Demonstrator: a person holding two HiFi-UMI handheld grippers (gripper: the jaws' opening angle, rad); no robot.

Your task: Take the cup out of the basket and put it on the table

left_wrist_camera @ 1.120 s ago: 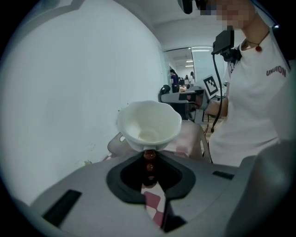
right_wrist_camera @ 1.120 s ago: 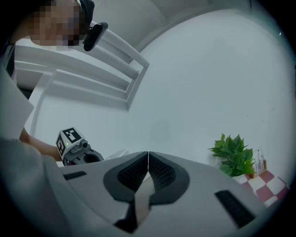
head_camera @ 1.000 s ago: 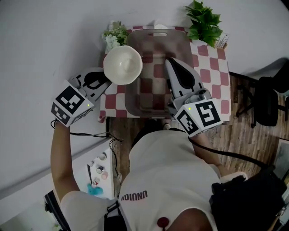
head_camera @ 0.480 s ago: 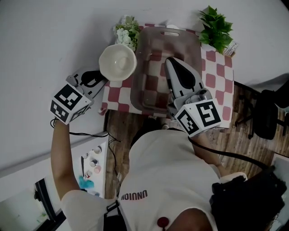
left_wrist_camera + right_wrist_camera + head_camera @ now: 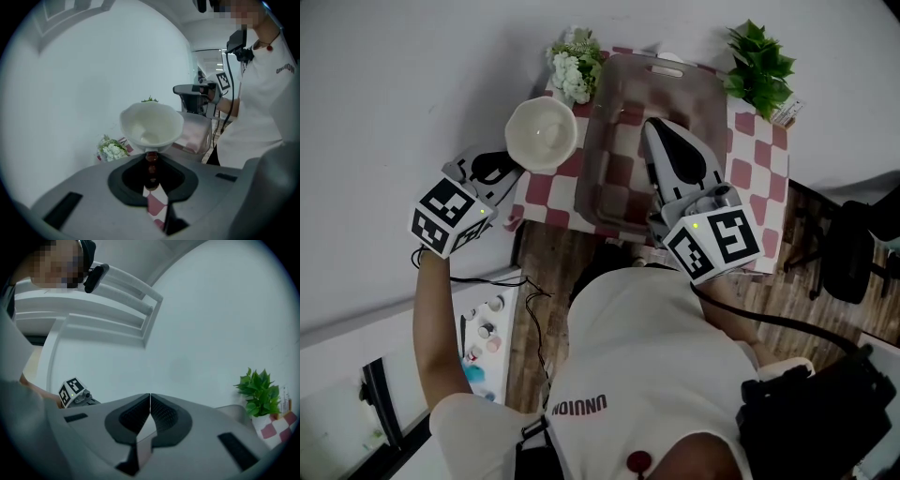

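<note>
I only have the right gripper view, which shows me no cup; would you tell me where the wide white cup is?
Observer: The left gripper is shut on the near edge of the wide white cup.
Operator: Thank you. Is it out of the basket?
Observer: Yes. The head view shows it to the left of the translucent grey plastic basket, over the left edge of the red-and-white checked table.
Operator: Is anything close beside it?
Observer: A bunch of white flowers sits just beyond it, at the table's far left corner.
</note>
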